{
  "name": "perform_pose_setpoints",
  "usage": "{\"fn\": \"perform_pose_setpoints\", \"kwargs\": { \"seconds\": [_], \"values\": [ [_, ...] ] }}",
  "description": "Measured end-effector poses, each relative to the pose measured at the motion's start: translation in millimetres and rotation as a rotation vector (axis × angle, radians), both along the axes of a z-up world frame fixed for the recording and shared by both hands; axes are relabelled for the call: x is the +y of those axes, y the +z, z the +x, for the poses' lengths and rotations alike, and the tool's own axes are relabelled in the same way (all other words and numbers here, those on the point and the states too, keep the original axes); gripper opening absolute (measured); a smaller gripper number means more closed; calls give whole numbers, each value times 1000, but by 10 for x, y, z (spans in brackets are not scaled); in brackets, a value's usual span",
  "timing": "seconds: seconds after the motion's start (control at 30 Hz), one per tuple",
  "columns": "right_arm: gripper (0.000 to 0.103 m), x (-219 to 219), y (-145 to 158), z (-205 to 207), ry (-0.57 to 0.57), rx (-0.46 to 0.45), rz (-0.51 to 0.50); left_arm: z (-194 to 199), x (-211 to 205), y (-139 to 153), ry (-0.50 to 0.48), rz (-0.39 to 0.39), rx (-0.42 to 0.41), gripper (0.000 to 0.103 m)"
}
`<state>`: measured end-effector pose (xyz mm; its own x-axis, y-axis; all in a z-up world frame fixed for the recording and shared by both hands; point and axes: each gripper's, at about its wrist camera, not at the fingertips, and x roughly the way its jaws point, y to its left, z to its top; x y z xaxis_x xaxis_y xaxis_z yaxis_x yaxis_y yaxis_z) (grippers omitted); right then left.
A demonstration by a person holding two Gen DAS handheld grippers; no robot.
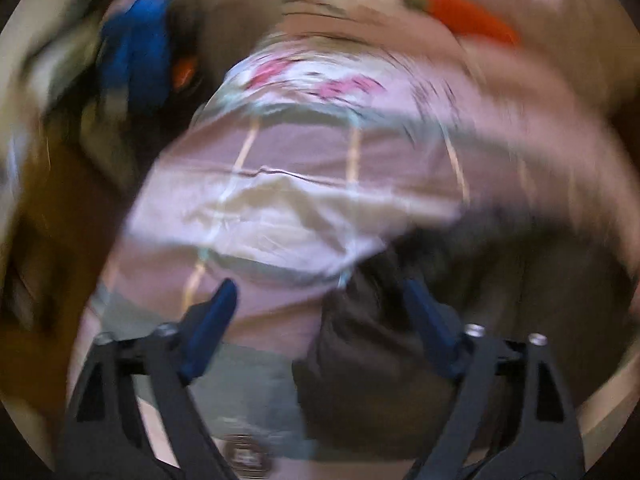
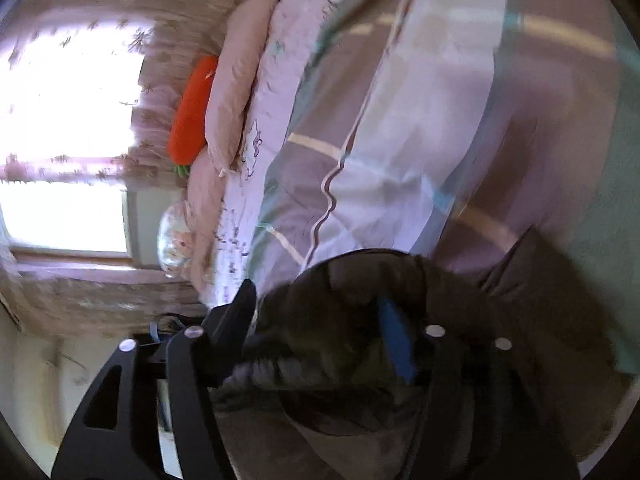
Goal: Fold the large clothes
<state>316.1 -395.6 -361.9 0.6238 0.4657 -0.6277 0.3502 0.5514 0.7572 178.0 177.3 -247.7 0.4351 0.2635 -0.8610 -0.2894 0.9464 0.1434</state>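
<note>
Early stage by my read: the dark garment [image 2: 360, 280] is bunched, not laid flat, with no clean fold line showing in either view, so spreading, folding and smoothing all look left to do. It sits at the near edge of the bed [image 2: 400, 120], on top of the quilt [image 1: 300, 160]. Right gripper [image 2: 316, 312]: jaws spread fairly wide, a thick wad of the dark cloth fills the gap between the black finger and the blue pad [image 2: 396, 340]; I can't tell whether they actually pinch it. Left gripper [image 1: 320, 312]: jaws wide apart, the dark cloth [image 1: 372, 360] lies against the right-hand blue pad [image 1: 432, 320], the other pad stands over bare quilt, nothing clamped. Left view is heavily motion-blurred, so detail there is poor. Materials: garment looks dark brown to black, soft, thick, matte, with rounded puffy folds and what may be a ribbed or fuzzy edge near the right gripper's base. Quilt is thin smooth cotton-like fabric, pink, lilac and grey-green blocks with pale stripes, lightly creased. Pink pillows [image 2: 236, 72] plump, an orange carrot-shaped plush [image 2: 192, 108] behind them, and a patterned curtain [image 2: 80, 12] over a bright window.
</note>
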Motion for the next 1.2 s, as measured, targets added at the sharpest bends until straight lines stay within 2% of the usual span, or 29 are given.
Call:
{"fn": "perform_pose_setpoints", "kwargs": {
  "seconds": [0.07, 0.1, 0.13, 0.2, 0.27, 0.3, 0.37, 0.4, 0.43, 0.5, 0.57, 0.63, 0.67, 0.73, 0.8, 0.83, 0.87, 0.97, 1.0, 1.07, 1.2],
  "values": [
    [95, -31, 253, -142, 3, -40, -188, -9, -294, -241, -80, 105, 75, 94],
    [99, -54, 342, -216, 8, -50, -272, 1, -316, -387, -86, 116, 115, 97],
    [101, -87, 388, -324, 23, -14, -381, 24, -311, -550, -81, 113, 159, 97],
    [102, -58, 274, -442, 106, 72, -475, 87, -136, -945, -11, 73, 246, 101],
    [102, 23, 151, -523, 205, 147, -532, 153, 83, -1233, 56, 32, 279, 101],
    [98, 65, 151, -563, 225, 153, -556, 189, 239, -1289, 123, 5, 286, 101],
    [96, 224, 307, -693, 248, 85, -544, 168, 382, -1149, 239, -10, 253, 100],
    [95, 338, 401, -741, 271, 34, -508, 121, 410, -930, 284, -12, 188, 97],
    [94, 573, 532, -766, 338, -36, -477, 82, 386, -760, 288, -11, 133, 97],
    [91, 1050, 691, -752, 468, -109, -517, 53, 188, -405, 234, -18, 48, 97],
    [87, 1498, 760, -698, 572, -153, -583, 119, -106, -251, 137, -41, 39, 97],
    [84, 1910, 757, -595, 641, -170, -626, 258, -568, -212, -2, -59, 57, 98],
    [83, 2112, 727, -521, 664, -175, -638, 311, -730, -229, -46, -41, 67, 98],
    [83, 2397, 619, -381, 705, -150, -676, 512, -1162, -408, -151, 59, 118, 98],
    [83, 2575, 423, -223, 707, -103, -742, 705, -1317, -670, -166, 113, 186, 100],
    [83, 2640, 297, -139, 704, -74, -777, 809, -1279, -783, -144, 112, 216, 101],
    [84, 2671, 172, -62, 694, -50, -801, 889, -1237, -900, -119, 90, 239, 101],
    [89, 2655, -108, 109, 668, -4, -800, 1087, -818, -1260, 8, -162, 304, 101],
    [90, 2671, -174, 164, 672, 12, -810, 1135, -728, -1335, 29, -198, 317, 101],
    [91, 2729, -270, 267, 683, 46, -830, 1197, -695, -1396, 34, -199, 338, 101],
    [93, 2800, -390, 429, 707, 118, -833, 1262, -751, -1521, 21, -109, 367, 101]
  ]
}}
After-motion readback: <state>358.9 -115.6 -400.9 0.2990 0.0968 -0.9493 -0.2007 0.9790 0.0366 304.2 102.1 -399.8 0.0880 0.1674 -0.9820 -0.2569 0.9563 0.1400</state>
